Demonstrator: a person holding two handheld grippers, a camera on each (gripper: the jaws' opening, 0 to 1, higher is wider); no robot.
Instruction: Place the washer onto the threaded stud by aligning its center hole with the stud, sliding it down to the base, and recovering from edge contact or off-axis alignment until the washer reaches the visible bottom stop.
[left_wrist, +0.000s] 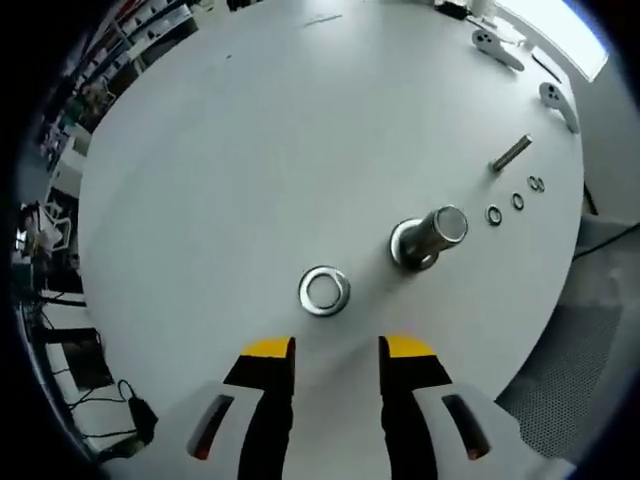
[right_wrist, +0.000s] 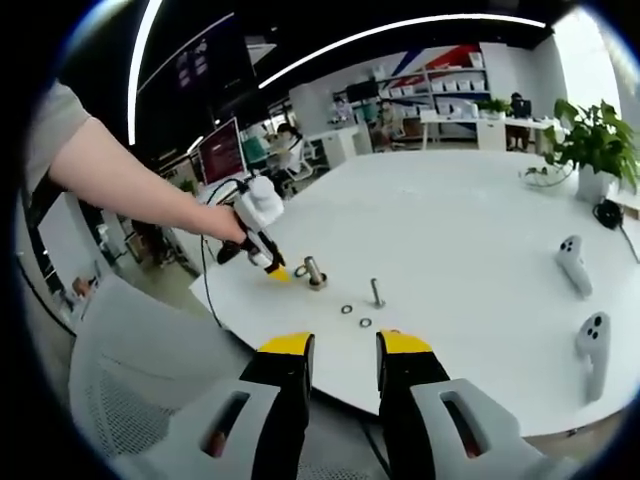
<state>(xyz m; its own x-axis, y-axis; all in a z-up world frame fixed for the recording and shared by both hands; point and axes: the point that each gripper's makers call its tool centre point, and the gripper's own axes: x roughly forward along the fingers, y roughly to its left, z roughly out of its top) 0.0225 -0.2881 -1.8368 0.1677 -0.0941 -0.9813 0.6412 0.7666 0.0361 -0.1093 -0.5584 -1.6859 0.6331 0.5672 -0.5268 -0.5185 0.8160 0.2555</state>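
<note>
Washer (left_wrist: 324, 290) flat on white table (left_wrist: 250, 150), just beside threaded stud (left_wrist: 428, 238), unmounted. Left gripper (left_wrist: 337, 349) open, empty, hovering near washer. Right gripper (right_wrist: 345, 346) apart, seemingly empty, well away from stud.

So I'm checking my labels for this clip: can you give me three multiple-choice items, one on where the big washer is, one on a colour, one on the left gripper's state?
1. The large washer is
A. flat on the table, apart from the stud
B. on the stud
C. between the jaws

2. The left gripper has fingertips coloured
A. red
B. yellow
C. green

3. The left gripper is
A. shut on the washer
B. shut on the stud
C. open, empty

Answers: 1 A, bare table shows between washer and stud. 2 B, both tips are yellow. 3 C, a clear gap separates the jaws.
</note>
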